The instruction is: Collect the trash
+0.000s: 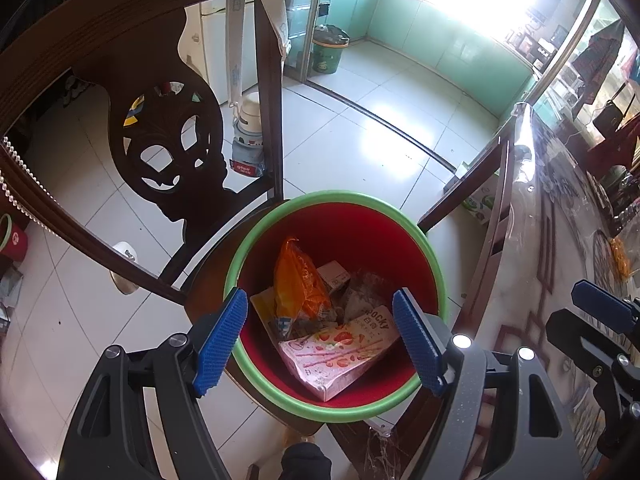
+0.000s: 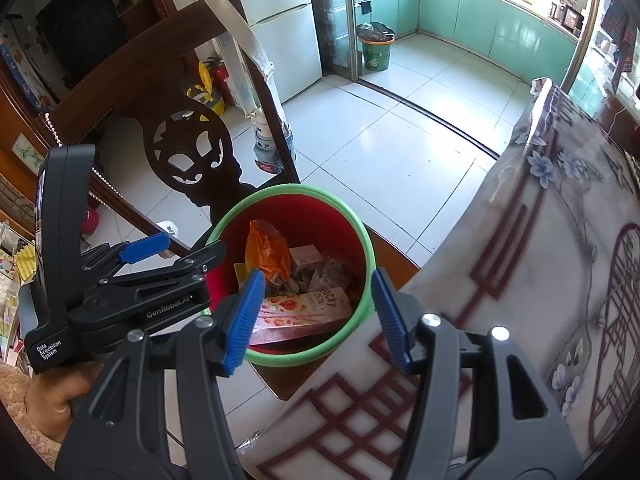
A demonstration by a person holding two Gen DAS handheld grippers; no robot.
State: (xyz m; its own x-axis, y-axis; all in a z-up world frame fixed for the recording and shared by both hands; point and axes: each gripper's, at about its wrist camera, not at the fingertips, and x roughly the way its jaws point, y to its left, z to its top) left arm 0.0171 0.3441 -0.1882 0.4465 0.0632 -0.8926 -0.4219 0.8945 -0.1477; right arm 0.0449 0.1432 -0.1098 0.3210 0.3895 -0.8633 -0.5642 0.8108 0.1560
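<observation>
A red bin with a green rim stands on a dark wooden chair seat beside the table. In it lie a pink Pocky box, an orange snack bag, a small carton and crumpled wrappers. My left gripper hovers over the bin, open and empty; it also shows in the right wrist view. My right gripper is open and empty above the bin's near rim and the table edge.
The chair's carved dark backrest rises behind the bin. A table with a floral plastic cover lies to the right. A green waste bucket stands at the kitchen doorway, a fridge to its left. White tiled floor spreads beyond.
</observation>
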